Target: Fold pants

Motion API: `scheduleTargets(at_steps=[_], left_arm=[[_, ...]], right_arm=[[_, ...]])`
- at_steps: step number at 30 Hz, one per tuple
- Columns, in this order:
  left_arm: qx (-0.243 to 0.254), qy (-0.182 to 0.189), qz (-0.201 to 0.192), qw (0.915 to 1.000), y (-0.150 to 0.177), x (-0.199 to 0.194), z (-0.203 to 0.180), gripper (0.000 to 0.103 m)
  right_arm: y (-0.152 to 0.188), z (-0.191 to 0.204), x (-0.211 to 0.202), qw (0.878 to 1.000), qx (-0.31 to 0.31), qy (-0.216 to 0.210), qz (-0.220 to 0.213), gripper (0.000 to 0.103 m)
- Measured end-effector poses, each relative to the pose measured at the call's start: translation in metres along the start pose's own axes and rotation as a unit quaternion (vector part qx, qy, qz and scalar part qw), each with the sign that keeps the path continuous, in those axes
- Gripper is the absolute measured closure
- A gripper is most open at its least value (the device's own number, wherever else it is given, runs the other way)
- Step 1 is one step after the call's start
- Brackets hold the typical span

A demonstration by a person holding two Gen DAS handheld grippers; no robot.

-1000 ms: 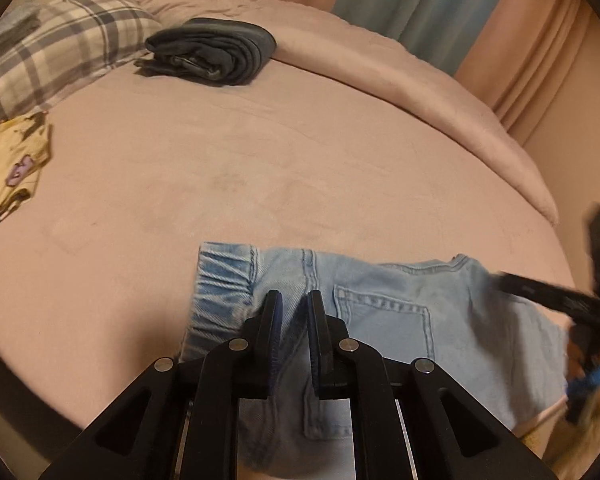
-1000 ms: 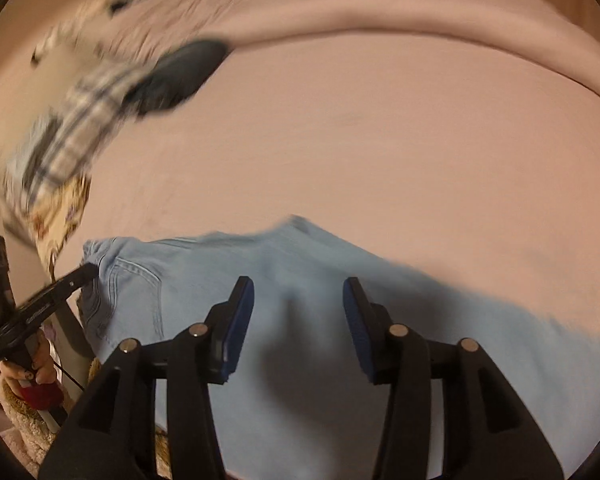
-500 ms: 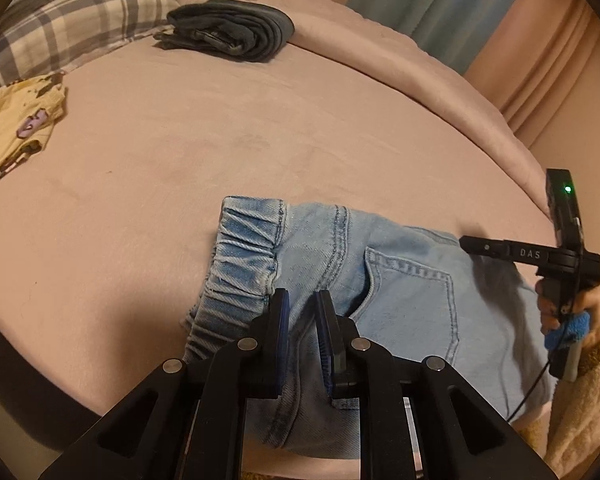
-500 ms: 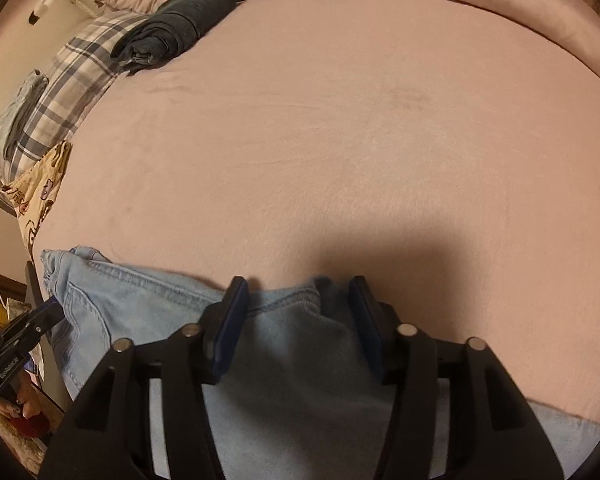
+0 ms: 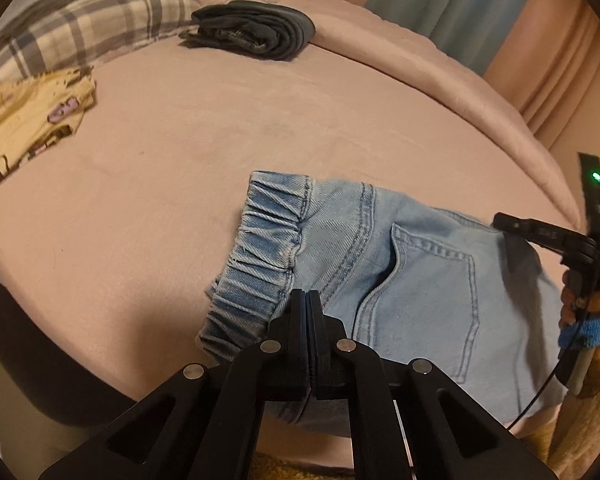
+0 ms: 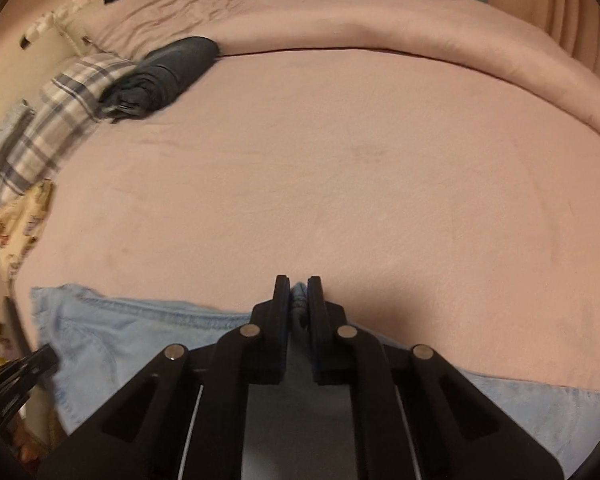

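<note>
Light blue denim pants [image 5: 420, 280] lie at the near edge of the pink bed [image 5: 180, 180], elastic waistband [image 5: 268, 240] to the left and a back pocket facing up. My left gripper [image 5: 306, 296] is closing, its pads pressed together on the denim just below the waistband. In the right wrist view the pants [image 6: 140, 332] stretch along the bottom. My right gripper [image 6: 299, 284] is closing too, with a small bunch of the far denim edge pinched between its pads. A hand [image 5: 580, 304] holds that gripper at the right of the left wrist view.
A folded dark pair of pants [image 5: 252, 32] lies at the back by a plaid pillow [image 5: 80, 28]. A yellow printed garment [image 5: 28, 120] sits at the left. A rolled pink blanket [image 5: 440, 80] runs along the far side, curtains behind it.
The right jaws went from wide apart over the denim to pinched on its far edge. The left jaws closed fully on the cloth near the waistband. Both grippers sank a little toward the bed.
</note>
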State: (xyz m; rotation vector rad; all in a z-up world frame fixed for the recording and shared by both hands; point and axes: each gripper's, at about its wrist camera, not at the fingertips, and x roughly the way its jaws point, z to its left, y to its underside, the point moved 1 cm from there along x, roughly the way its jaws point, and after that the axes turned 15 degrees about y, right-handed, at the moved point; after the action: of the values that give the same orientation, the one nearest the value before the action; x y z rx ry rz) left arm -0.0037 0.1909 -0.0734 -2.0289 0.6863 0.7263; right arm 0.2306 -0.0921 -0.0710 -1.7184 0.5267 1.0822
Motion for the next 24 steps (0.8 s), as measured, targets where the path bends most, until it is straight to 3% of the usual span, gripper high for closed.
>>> scheduleTargets(at_steps=[5, 8, 12, 15, 17, 21, 24], left_arm=[[-0.031, 0.030, 0.007, 0.9990, -0.003, -0.004, 0.008, 0.097], [-0.006, 0.029, 0.034, 0.9990, -0.020, -0.010, -0.007, 0.097], [0.036, 0.055, 0.005, 0.9978, -0.057, -0.019, -0.037, 0.096], [0.057, 0.077, 0.011, 0.9953, -0.084, -0.001, -0.051, 0.096], [0.062, 0.063, 0.040, 0.9953, -0.095, 0.022, -0.053, 0.096], [0.057, 0.027, 0.086, 0.9942, -0.090, 0.060, -0.038, 0.096], [0.034, 0.048, 0.065, 0.9961, -0.076, 0.056, -0.022, 0.097]], right_arm=[[0.005, 0.009, 0.025, 0.999, -0.006, 0.035, 0.007, 0.095], [0.002, 0.010, 0.026, 0.999, -0.009, 0.043, 0.009, 0.095], [0.005, 0.012, 0.025, 0.999, -0.015, 0.050, 0.004, 0.094], [0.005, 0.008, 0.027, 0.999, -0.006, 0.044, 0.006, 0.094], [0.004, 0.011, 0.027, 0.999, -0.007, 0.044, 0.006, 0.094], [0.005, 0.009, 0.027, 0.999, -0.006, 0.041, 0.007, 0.094], [0.006, 0.008, 0.027, 0.999, -0.005, 0.038, 0.006, 0.094]])
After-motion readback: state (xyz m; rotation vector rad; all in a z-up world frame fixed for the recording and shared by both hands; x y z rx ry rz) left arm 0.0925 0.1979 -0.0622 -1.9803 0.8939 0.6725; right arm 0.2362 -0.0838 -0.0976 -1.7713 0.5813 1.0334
